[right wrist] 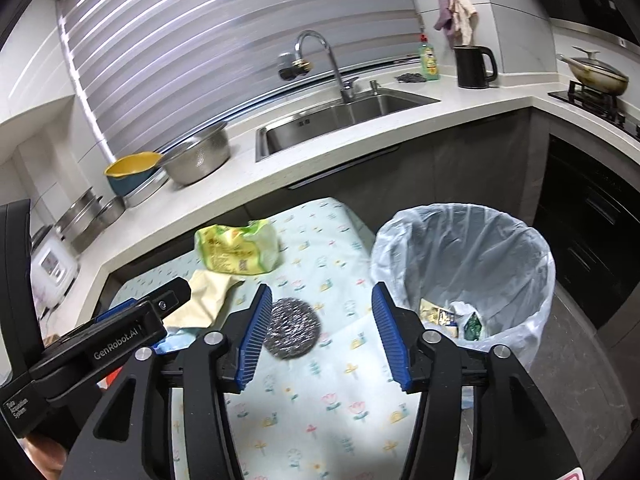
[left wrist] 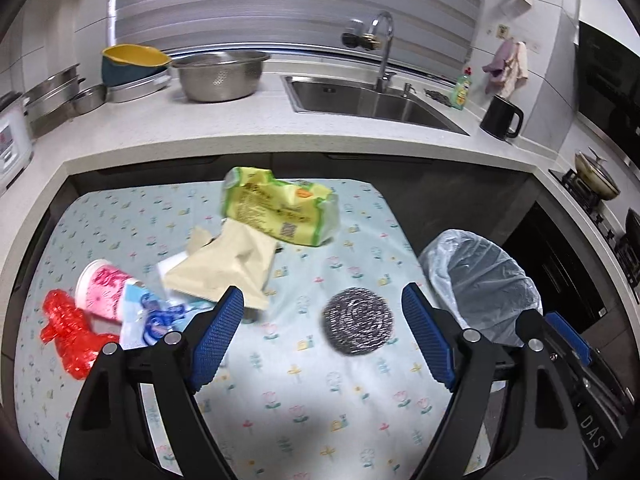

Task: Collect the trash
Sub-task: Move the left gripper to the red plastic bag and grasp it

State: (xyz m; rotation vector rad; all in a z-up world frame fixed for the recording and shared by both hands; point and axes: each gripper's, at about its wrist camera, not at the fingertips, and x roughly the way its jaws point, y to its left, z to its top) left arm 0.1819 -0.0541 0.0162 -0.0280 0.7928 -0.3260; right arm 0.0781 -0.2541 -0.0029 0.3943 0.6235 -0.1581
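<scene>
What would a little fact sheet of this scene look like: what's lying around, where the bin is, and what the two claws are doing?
setting: kitchen, small table with flowered cloth
left claw: open, holding nothing
right claw: open, holding nothing
nearest item: steel wool scrubber, on the cloth ahead of both claws
other items: yellow-green packet, beige paper bag, pink cup on its side, red plastic wrapper
bin: lined trash can beside the table, some trash already inside
</scene>
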